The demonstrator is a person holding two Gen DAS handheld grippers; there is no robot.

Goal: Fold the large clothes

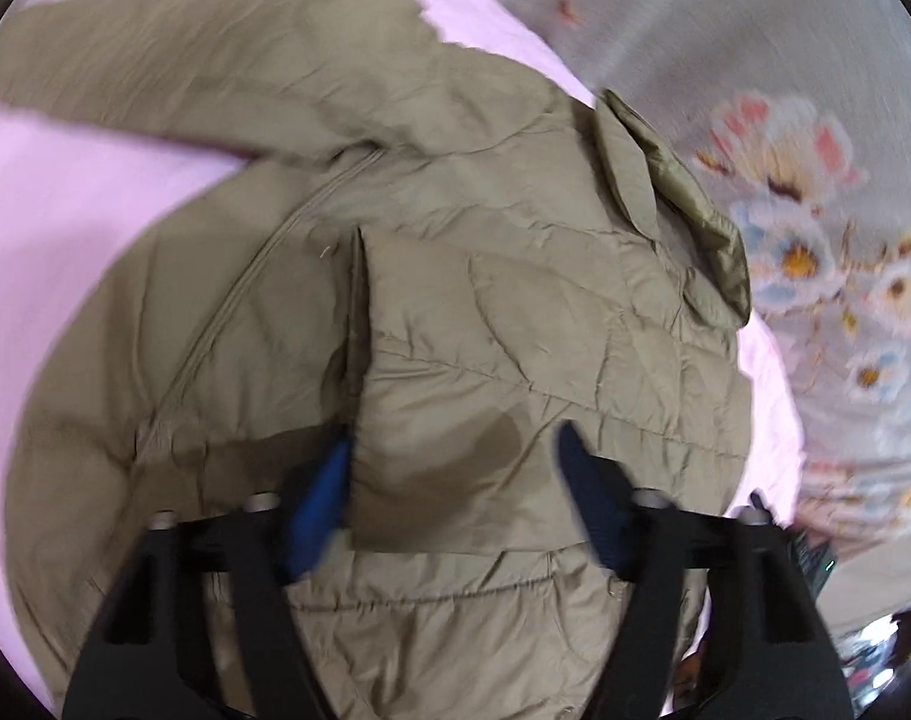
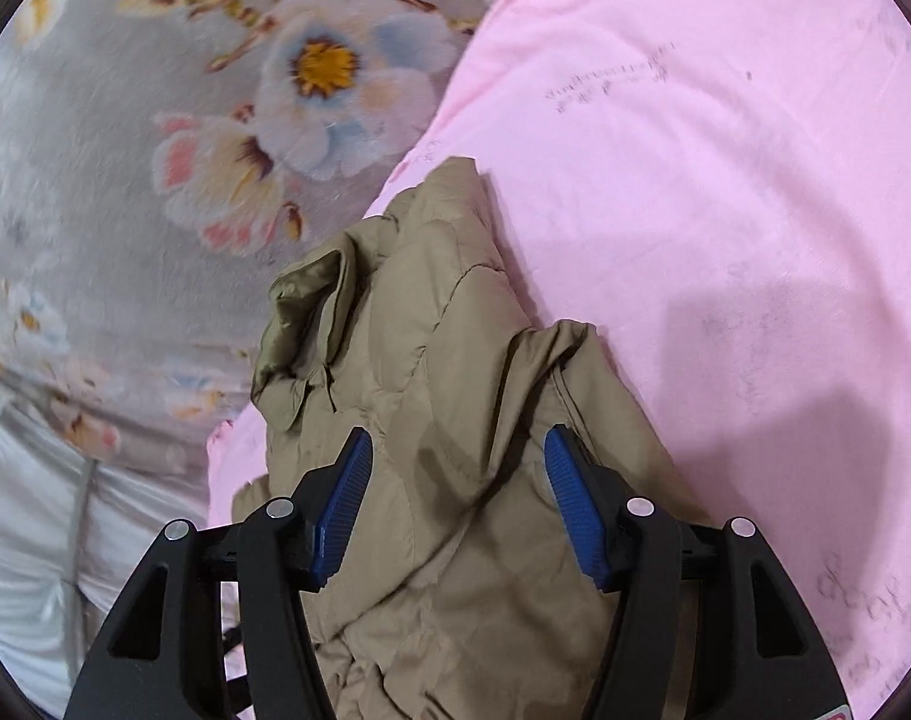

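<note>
I have the khaki quilted jacket (image 1: pixel 485 312) lying on the pink sheet (image 1: pixel 53 228), its collar (image 1: pixel 671 204) reaching the sheet's edge where the floral bedcover (image 1: pixel 815 120) begins. From the left gripper (image 1: pixel 455 480) a folded-over panel sits right between the blue pads (image 1: pixel 326 504); the near pad appears to touch the panel's vertical edge, the far one stands apart from the cloth, so I read those jaws as part open and not clamped. One sleeve (image 1: pixel 185 72) runs away toward the sheet's far left, which I take as the garment's long line from this side. The right gripper (image 2: pixel 458 504) hovers over the bunched jacket (image 2: pixel 431 360), fingers (image 2: pixel 575 516) spread with fabric below and between them, pressing nothing that I can see (the cloth simply passes underneath). From here the jacket stretches ahead of the fingers toward the collar (image 2: pixel 302 312) at the bedcover (image 2: pixel 125 210) side, with bare sheet (image 2: pixel 725 180) to the right. My judgement: the left hand is better placed, being already at a fold edge.
</note>
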